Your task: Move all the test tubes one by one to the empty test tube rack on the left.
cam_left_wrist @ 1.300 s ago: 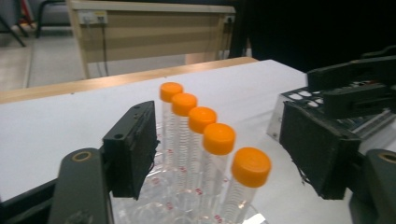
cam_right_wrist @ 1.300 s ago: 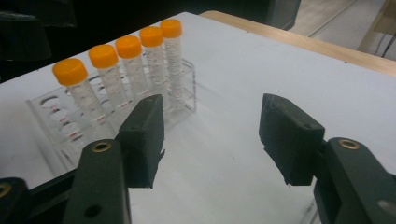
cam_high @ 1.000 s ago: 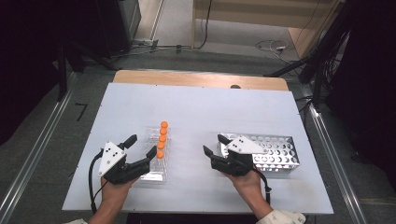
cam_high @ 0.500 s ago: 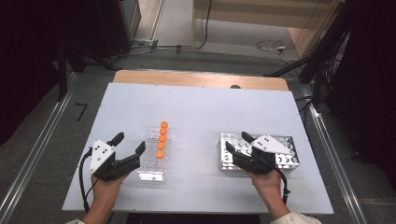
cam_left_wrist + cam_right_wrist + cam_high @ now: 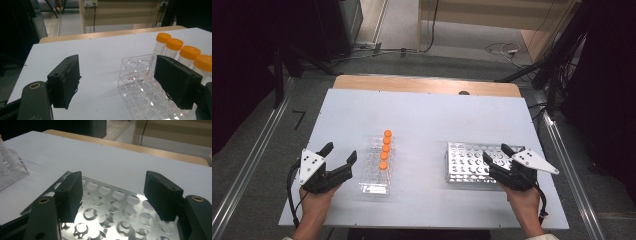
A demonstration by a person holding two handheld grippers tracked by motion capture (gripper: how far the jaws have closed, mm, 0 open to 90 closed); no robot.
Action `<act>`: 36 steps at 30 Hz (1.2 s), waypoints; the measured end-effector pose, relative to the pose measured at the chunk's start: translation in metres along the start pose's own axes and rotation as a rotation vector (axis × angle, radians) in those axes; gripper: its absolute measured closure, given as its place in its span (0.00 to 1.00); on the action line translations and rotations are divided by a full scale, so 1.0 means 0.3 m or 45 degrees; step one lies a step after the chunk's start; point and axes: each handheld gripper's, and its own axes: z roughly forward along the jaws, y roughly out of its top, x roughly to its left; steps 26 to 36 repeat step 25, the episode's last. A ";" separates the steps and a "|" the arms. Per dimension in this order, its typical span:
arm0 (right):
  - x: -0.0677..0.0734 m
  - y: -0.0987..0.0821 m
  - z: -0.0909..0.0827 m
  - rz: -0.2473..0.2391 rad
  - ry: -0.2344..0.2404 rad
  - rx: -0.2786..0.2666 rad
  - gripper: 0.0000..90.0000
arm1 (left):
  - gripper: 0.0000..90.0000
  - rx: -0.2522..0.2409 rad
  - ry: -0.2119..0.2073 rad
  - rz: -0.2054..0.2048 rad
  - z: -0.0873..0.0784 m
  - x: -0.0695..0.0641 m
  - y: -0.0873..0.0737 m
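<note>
1. The left tongs (image 5: pixel 339 157) stand wide and empty near the table's (image 5: pixel 427 115) front-left corner, just beside the clear plastic rack (image 5: pixel 377 167).
2. That rack runs lengthwise from front edge toward back edge; five orange-capped tubes (image 5: pixel 385 149) stand upright in its far half, ahead and to the right of the left tongs, the nearer hand.
3. The right tongs (image 5: pixel 498 154), their jaws just opened further and nothing between them, hover over the near right end of the shiny perforated metal rack (image 5: pixel 467 162), whose round holes hold nothing.
</note>
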 end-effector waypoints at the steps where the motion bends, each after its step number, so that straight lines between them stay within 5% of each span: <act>1: -0.011 -0.002 -0.006 0.003 -0.011 -0.001 0.33 | 0.23 0.001 0.009 -0.002 -0.002 0.003 -0.002; 17: -0.271 -0.107 -0.131 0.177 -0.286 0.022 0.33 | 0.23 0.017 0.075 0.007 -0.006 0.037 -0.014; 25: -0.335 -0.148 -0.161 0.238 -0.358 0.045 0.32 | 0.23 0.038 0.122 -0.013 -0.004 0.076 -0.024; 36: -0.335 -0.148 -0.161 0.238 -0.358 0.045 0.32 | 0.23 0.038 0.122 -0.013 -0.004 0.076 -0.024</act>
